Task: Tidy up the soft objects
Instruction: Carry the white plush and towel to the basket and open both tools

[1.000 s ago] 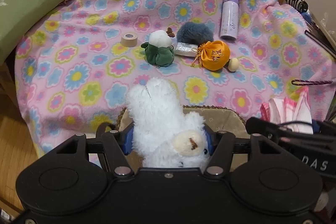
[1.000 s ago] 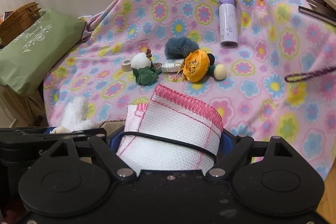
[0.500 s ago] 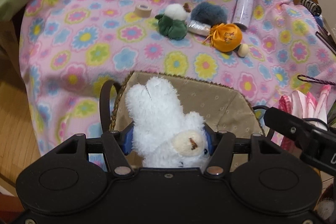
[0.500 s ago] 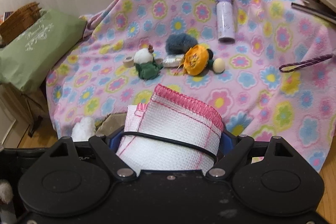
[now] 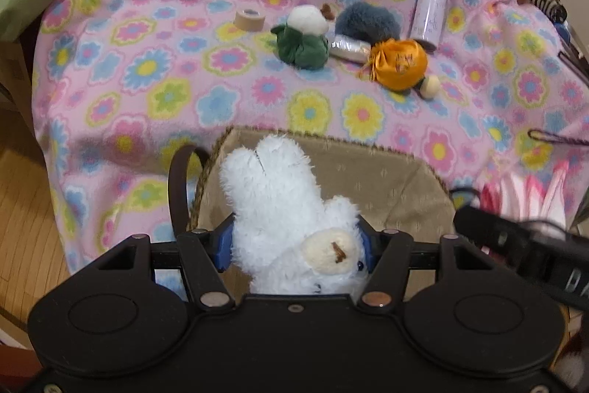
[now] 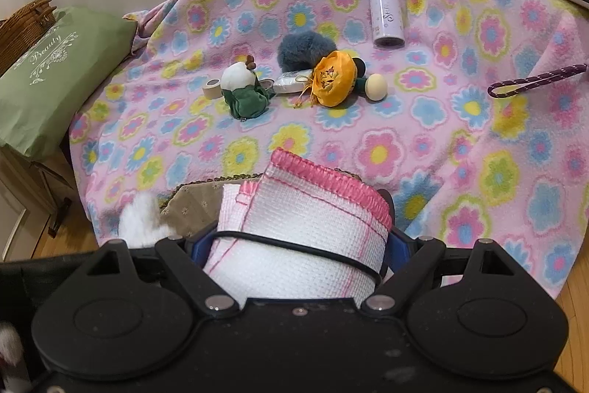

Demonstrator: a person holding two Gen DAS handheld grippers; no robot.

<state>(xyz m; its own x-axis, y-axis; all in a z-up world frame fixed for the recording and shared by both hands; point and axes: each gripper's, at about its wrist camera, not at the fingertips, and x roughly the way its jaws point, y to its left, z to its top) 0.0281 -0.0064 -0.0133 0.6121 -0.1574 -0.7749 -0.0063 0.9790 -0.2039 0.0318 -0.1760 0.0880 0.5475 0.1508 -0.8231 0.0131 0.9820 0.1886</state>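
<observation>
Left gripper (image 5: 296,245): clamped on a white plush (image 5: 283,209), held over the tan basket (image 5: 386,179).
Right gripper (image 6: 294,245): jaws wide, gripping a folded white cloth (image 6: 302,227) near the basket's edge.
Blanket (image 5: 184,80): carried a green plush (image 5: 302,45) and an orange pouch (image 5: 399,63).

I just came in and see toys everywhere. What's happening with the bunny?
A person is tidying soft things with two grippers. The left gripper is clamped on a white plush toy above a tan fabric basket. The right gripper grips a folded white cloth. More toys lie on the flowery blanket.
</observation>
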